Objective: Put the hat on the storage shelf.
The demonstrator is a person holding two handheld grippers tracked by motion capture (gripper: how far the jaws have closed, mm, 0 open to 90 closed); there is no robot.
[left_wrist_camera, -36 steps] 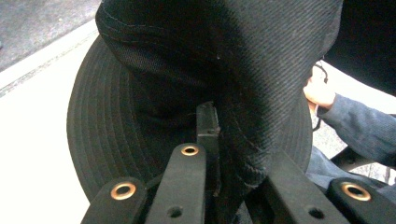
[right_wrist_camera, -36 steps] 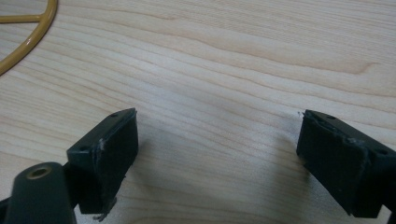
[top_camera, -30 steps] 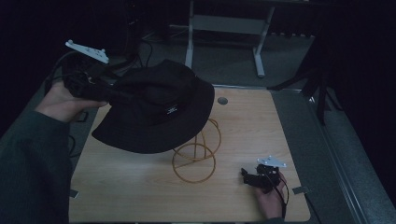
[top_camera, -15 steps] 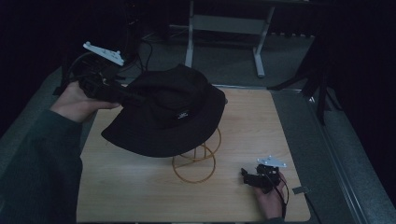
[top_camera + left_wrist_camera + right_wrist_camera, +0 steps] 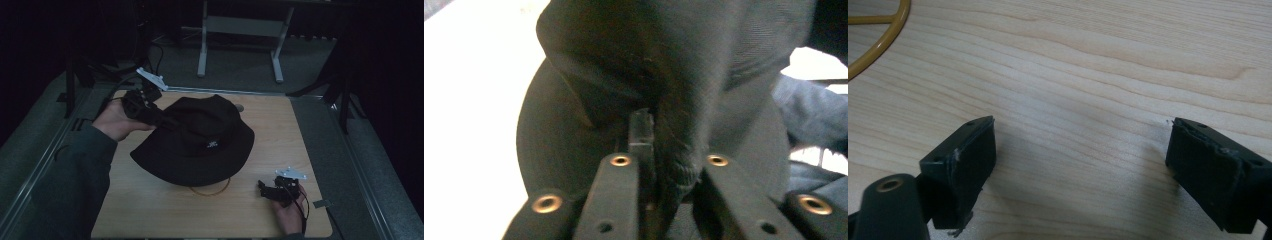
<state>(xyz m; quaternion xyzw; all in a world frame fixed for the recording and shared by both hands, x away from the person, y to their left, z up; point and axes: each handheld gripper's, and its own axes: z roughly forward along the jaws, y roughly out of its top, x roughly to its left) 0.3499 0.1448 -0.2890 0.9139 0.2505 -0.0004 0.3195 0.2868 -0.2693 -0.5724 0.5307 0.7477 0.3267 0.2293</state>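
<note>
A: Starting at the left: your left gripper (image 5: 159, 116) has the black bucket hat (image 5: 200, 142) by its far-left brim, and the jaws have just been opening. Is the cloth free?

B: Not yet. In the left gripper view the brim fold (image 5: 679, 150) sits bunched between the jaws, which have eased but hardly parted. I'd call it a loosened pinch rather than a release.

A: And where is the hat now?

B: In the middle of the wooden table (image 5: 280, 130), draped over the yellow wire stand (image 5: 210, 190), whose base ring peeks out at the near edge of the brim.

A: So how do you finish well?

B: Open wide before you draw the left hand back, so the brim doesn't drag and tip the hat off the stand. Pull away toward the far left, level, not upward.

A: The right side?

B: Your right gripper (image 5: 265, 190) rests near the table's near-right corner, jaws spread wide with nothing between them. Leave it there, clear of the ring.
</note>
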